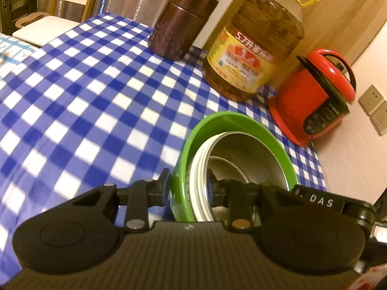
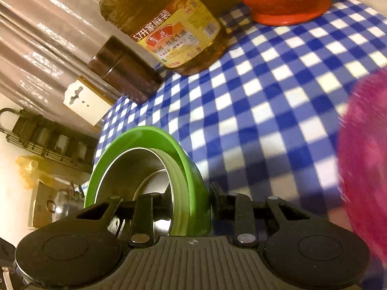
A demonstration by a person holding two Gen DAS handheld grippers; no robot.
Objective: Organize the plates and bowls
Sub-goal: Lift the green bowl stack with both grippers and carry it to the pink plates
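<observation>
Left wrist view: green bowl [image 1: 232,130] with steel liner, tipped on edge, mouth facing right, above the checked tablecloth [image 1: 72,96]; left gripper [image 1: 187,183] clamps its near-left wall.

Right wrist view: same green bowl [image 2: 193,169], mouth facing left; right gripper [image 2: 191,193] clamps its near-right wall. Pink object [image 2: 365,157] at right.

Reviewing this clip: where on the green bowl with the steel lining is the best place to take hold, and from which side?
By the rim wall, one finger inside and one outside. The green bowl is broad, with a thin upright wall, so pinching opposite sides with both grippers suits it. That appears to be the grip now: the left gripper and the right gripper each straddle the wall.
</observation>
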